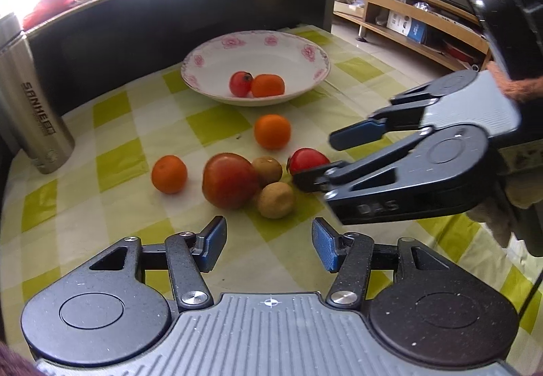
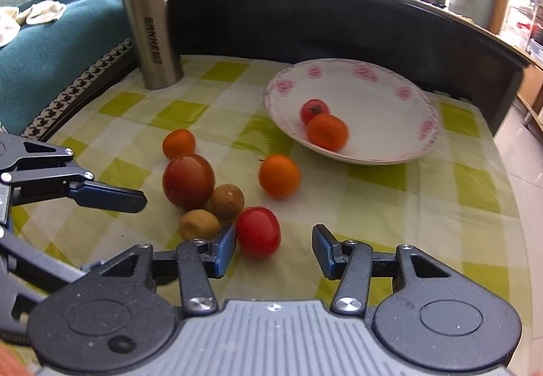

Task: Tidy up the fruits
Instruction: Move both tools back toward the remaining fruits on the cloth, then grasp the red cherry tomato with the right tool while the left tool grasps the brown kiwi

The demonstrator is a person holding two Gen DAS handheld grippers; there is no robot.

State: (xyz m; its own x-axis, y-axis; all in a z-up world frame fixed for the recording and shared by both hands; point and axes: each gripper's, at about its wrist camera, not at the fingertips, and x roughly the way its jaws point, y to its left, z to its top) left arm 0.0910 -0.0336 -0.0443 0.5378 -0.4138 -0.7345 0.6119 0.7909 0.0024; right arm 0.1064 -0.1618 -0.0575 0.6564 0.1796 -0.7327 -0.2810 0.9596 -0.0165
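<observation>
The right gripper (image 2: 274, 248) stands wide open around the red tomato (image 2: 258, 231), which touches its left finger; center it, close gently, then carry it to the bowl (image 2: 390, 80). The left gripper (image 1: 269, 242) waits open, empty.

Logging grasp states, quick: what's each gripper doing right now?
Left gripper: open, holding nothing.
Right gripper: open, holding nothing; small red tomato sits between its jaws.

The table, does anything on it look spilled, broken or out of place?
Nothing spilled or damaged. Only the fruit is unsorted: the bowl holds just two, while six lie loose on the cloth. The flask stands upright.
</observation>
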